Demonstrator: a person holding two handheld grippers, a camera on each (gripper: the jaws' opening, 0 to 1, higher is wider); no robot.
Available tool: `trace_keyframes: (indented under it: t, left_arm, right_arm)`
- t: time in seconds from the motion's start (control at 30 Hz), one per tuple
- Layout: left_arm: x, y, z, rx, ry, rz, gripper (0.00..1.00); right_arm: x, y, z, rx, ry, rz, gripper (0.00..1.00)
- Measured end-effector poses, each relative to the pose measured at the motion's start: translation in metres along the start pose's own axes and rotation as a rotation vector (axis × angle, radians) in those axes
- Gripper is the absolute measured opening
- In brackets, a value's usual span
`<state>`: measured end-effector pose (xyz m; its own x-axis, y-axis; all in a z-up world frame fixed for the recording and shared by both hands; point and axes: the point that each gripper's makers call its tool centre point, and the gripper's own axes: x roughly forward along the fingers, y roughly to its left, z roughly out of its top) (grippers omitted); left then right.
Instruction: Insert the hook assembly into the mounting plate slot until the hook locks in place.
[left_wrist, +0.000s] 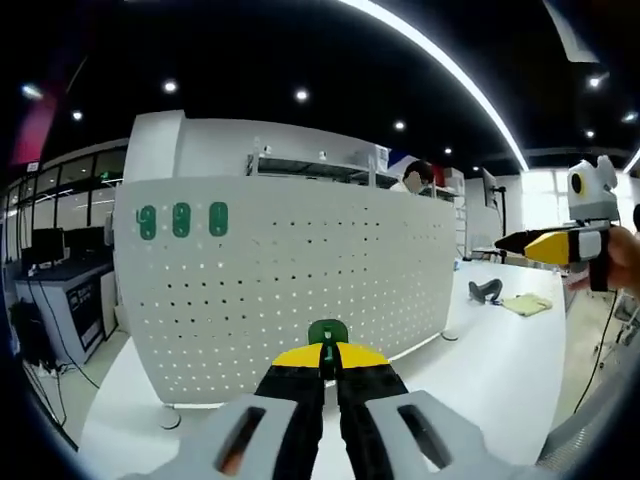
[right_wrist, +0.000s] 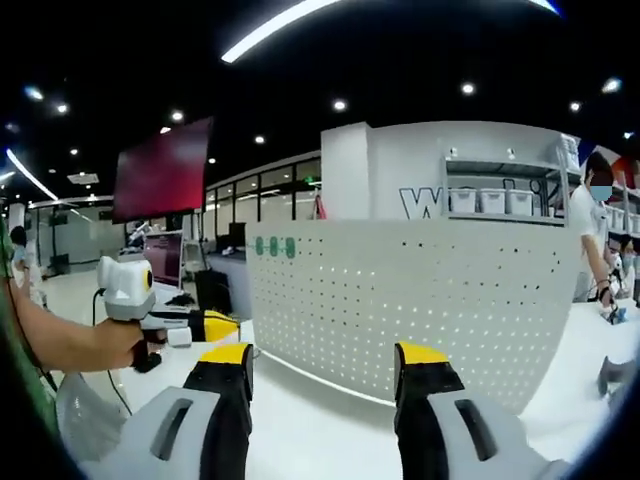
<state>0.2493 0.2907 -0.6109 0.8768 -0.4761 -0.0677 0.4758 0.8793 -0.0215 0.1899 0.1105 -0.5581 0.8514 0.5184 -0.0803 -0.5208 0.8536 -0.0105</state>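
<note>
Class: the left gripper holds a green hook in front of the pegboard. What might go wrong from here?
1. The left gripper pinches the green hook by a small part; it may twist or slip at the pegboard.
2. The right gripper is open, away from the board, so nothing steadies it against a push.

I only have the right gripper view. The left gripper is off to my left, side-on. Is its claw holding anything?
Observer: Yes. In the left gripper view the left claw is shut on a green hook, facing the white pegboard.
Operator: Is anything lying on the table that my view misses?
Observer: A flat yellow-green piece lies on the white table, past the board's right end.
Operator: Does that view catch my right claw?
Observer: Yes, the right claw sits at its right edge, with its yellow tips pointing toward the board.
</note>
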Motion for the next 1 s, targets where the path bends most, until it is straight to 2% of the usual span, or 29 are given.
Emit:
trace_keyframes:
  t: [0.2, 0.43, 0.77, 1.0]
  left_arm:
    - [0.009, 0.007, 0.021, 0.009, -0.034, 0.025, 0.03]
    - [0.017, 0.011, 0.042, 0.016, -0.074, 0.046, 0.03]
    - [0.026, 0.017, 0.060, 0.006, -0.111, 0.071, 0.03]
    - [0.037, 0.020, 0.079, 0.006, -0.144, 0.091, 0.03]
  right_arm:
    - [-0.007, -0.006, 0.005, -0.007, -0.011, -0.018, 0.63]
    - [-0.013, -0.015, 0.002, 0.002, -0.007, -0.038, 0.68]
    - [-0.021, -0.022, 0.002, 0.006, 0.000, -0.051, 0.73]
    - [-0.023, -0.027, 0.006, 0.012, -0.010, -0.059, 0.74]
